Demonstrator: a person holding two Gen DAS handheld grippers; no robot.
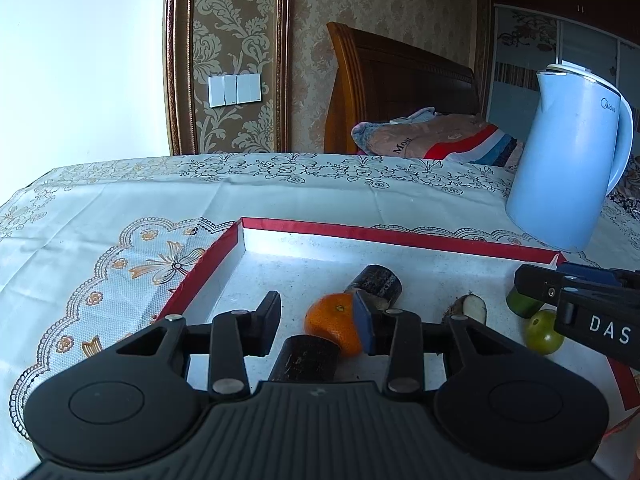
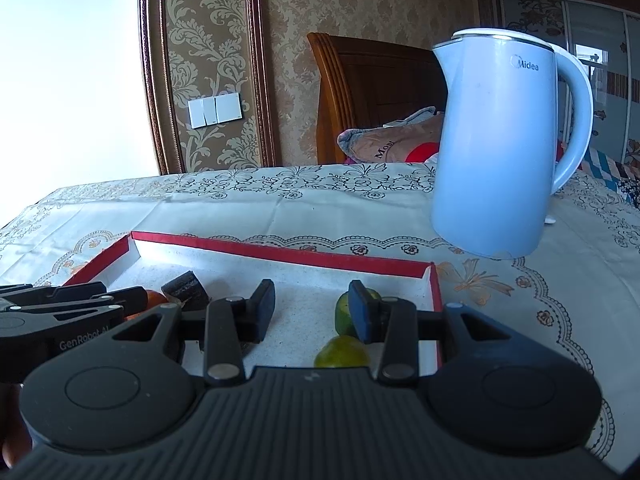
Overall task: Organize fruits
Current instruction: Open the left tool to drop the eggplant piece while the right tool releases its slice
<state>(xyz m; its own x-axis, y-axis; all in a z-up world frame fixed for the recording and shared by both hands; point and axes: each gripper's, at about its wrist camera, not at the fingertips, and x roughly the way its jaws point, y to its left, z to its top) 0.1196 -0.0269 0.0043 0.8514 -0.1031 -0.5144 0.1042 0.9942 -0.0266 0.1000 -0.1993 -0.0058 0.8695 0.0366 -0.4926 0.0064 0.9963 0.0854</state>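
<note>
A red-rimmed shallow tray (image 1: 312,226) (image 2: 280,249) with a white floor lies on the table. In it are an orange (image 1: 331,322), dark sugarcane pieces (image 1: 378,282) (image 1: 306,358) (image 2: 185,284), a cut pale-faced piece (image 1: 470,307) and two green citrus fruits (image 1: 540,332) (image 1: 520,304) (image 2: 342,353) (image 2: 345,308). My left gripper (image 1: 318,318) is open over the tray; the orange shows between its fingers. My right gripper (image 2: 312,310) is open above the green fruits at the tray's right end. It shows in the left wrist view (image 1: 560,292) too.
A light blue electric kettle (image 1: 568,156) (image 2: 500,144) stands on the floral tablecloth (image 1: 120,240) behind the tray's right end. A wooden headboard (image 1: 400,80) and pillows lie beyond the table's far edge.
</note>
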